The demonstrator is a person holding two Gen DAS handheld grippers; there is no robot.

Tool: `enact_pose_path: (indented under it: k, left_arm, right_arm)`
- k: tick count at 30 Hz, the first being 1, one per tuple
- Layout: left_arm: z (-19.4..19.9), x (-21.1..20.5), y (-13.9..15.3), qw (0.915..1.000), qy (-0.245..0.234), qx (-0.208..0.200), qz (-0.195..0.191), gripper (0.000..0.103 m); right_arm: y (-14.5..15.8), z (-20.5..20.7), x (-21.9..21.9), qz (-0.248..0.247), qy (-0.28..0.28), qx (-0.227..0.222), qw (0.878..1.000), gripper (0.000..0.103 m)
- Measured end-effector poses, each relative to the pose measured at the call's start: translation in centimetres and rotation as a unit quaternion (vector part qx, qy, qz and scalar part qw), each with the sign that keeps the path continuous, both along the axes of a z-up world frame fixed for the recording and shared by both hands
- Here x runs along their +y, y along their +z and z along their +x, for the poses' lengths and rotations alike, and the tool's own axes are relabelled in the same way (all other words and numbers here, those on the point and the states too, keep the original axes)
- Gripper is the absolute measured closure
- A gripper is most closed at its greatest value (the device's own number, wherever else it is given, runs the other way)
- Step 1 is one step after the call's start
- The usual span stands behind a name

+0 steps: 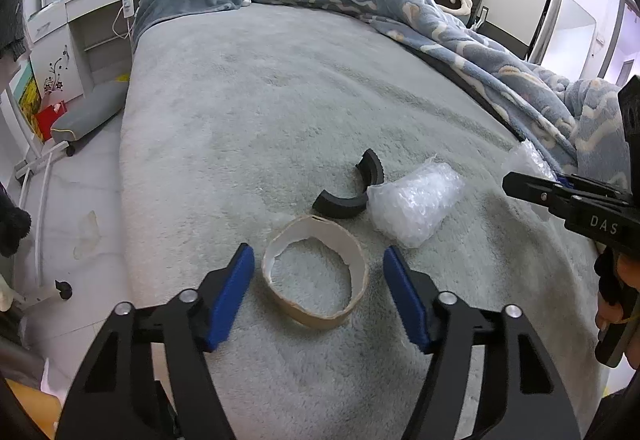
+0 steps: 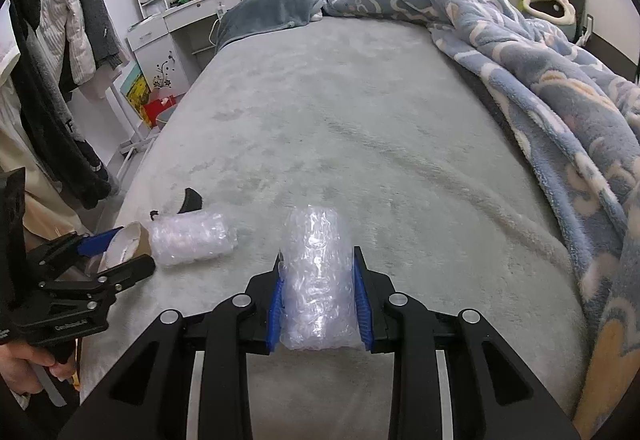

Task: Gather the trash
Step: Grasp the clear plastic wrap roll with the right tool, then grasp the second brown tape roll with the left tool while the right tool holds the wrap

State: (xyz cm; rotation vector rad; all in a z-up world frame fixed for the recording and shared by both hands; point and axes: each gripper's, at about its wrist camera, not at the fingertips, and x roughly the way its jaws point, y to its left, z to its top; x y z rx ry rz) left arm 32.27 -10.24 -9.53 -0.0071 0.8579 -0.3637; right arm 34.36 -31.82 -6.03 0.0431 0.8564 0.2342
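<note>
A torn cardboard tape ring (image 1: 316,280) lies on the grey bed cover (image 1: 280,100), between the blue pads of my left gripper (image 1: 318,256). The pads stand apart from the ring on both sides, so that gripper is open. My right gripper (image 2: 317,258) is shut on a roll of clear bubble wrap (image 2: 314,232), its pads pressing both sides. A second bubble wrap piece (image 1: 416,204) and a black curved foam piece (image 1: 352,192) lie just beyond the ring. The right wrist view shows the left gripper (image 2: 120,252) around the ring (image 2: 128,240) at the left.
A rumpled blue patterned blanket (image 2: 540,80) covers the right side of the bed, with a grey-blue pillow (image 2: 272,12) at the head. The bed's left edge drops to the floor (image 1: 80,220). A white dresser (image 1: 80,8) and hanging clothes (image 2: 60,60) stand on the left.
</note>
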Motion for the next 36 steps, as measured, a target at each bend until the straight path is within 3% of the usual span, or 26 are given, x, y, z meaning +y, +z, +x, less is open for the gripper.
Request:
enact_pose_path:
  k: [5, 15, 28, 36]
  left_arm:
    - [-0.3, 0.0, 0.1, 1.0, -0.006, 0.005, -0.001, 0.055]
    - [-2.6, 1.1, 1.2, 0.9998, -0.014, -0.005, -0.011, 0.056]
    - [-7.4, 5.2, 2.8, 0.9999, -0.006, -0.01, -0.009, 0.056]
    - [-9.7, 8.9, 2.2, 0.9999, 0.013, 0.003, -0.004, 0.055]
  right_arm:
    - [0.8, -0.2, 0.8, 0.006, 0.004, -0.007, 1.0, 0.073]
    - [1.7, -2.0, 2.9, 0.015, 0.009, -0.013, 1.0, 0.073]
    - [2.4, -6.1, 7.6, 0.036, 0.02, -0.023, 0.999, 0.073]
    - [2.4, -8.4, 11.4, 0.041, 0.04, -0.023, 0.998, 0.073]
